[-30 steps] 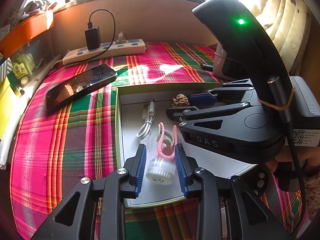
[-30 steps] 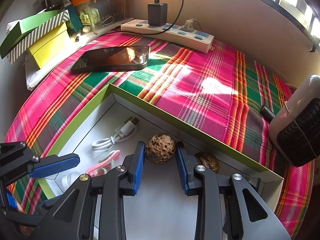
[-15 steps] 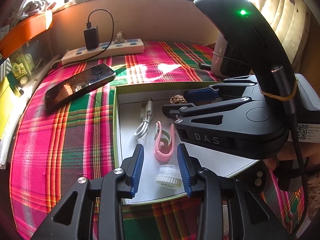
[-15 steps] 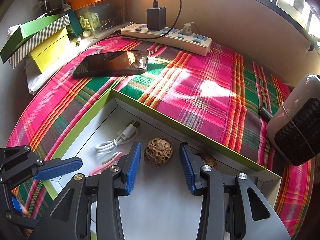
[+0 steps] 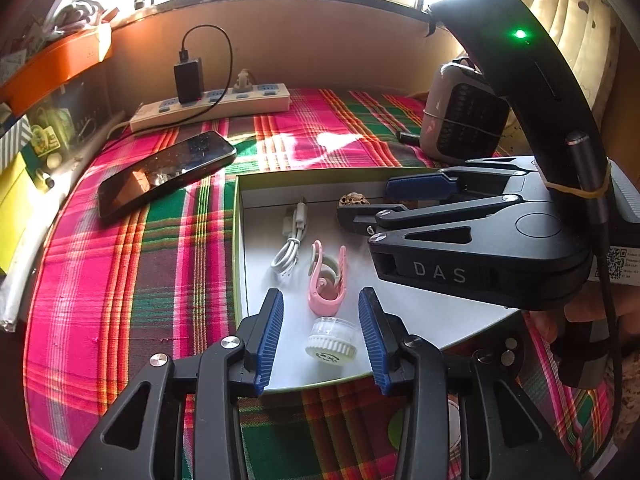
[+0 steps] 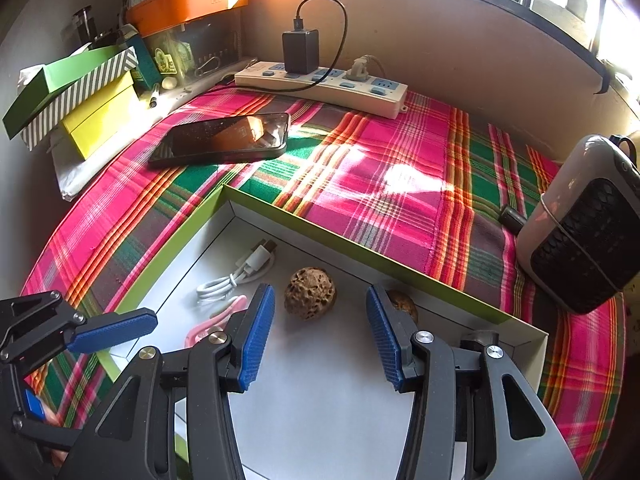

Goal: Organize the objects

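In the left wrist view, at the left of the frame, a phone (image 5: 166,172) lies on the plaid cloth (image 5: 120,280) and a power strip (image 5: 212,108) sits at the upper left, both well apart from the work; at the centre the shallow white box (image 5: 240,264) holds a coiled white cable (image 5: 290,246), just right of it a pink clip (image 5: 328,284) with its long axis running up the frame, away from the camera; directly below the clip a small white cap (image 5: 332,338) lies on the box floor between the blue pads of the left tool (image 5: 322,340); the jaws are opening and neither pad touches the cap, so it lies loose; to the right the right tool (image 5: 360,206) reaches in from the side. In the right wrist view, the right tool (image 6: 320,336) also has its jaws opening; the pitted walnut (image 6: 310,294) rests free on the box floor at the lower centre, nearer the left pad and a little beyond the tips; a second walnut (image 6: 404,304) is half hidden behind the right pad, beside the box's far wall. My reading is that both pieces have just been let go inside the box; each tool has its own thing dead ahead along its pointing line, so backing off straight along that line would clear it without a knock.
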`<state>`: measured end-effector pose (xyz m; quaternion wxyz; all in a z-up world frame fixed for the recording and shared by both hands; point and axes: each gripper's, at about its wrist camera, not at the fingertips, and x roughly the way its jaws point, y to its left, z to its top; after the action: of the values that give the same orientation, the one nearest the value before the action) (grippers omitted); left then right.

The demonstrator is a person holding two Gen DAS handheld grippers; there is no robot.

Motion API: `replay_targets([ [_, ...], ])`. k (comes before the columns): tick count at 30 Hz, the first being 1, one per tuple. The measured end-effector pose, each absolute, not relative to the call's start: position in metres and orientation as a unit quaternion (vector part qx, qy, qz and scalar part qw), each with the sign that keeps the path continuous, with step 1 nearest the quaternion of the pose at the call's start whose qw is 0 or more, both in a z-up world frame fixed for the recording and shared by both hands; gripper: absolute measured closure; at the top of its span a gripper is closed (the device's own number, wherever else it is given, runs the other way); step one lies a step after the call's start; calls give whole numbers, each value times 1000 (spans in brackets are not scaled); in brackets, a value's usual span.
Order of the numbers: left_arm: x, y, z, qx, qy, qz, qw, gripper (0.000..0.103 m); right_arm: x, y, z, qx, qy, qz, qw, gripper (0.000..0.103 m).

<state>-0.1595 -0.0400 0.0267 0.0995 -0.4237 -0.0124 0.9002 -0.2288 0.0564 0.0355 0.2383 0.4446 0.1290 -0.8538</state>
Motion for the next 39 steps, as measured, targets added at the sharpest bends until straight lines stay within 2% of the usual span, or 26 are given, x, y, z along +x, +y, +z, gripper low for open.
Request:
replay_targets([
  [22,-108,-39,49,-394,-1,912,114,65,-151,96,71,403,81,-891,190,54],
  [31,-89,-40,46,-397,-14,904,158,65,-111,120,69,397,57,-904,147,54],
  [39,-81,-25,39,-404,-2,890,211,59,-82,142,61,394,33,-913,102,54],
])
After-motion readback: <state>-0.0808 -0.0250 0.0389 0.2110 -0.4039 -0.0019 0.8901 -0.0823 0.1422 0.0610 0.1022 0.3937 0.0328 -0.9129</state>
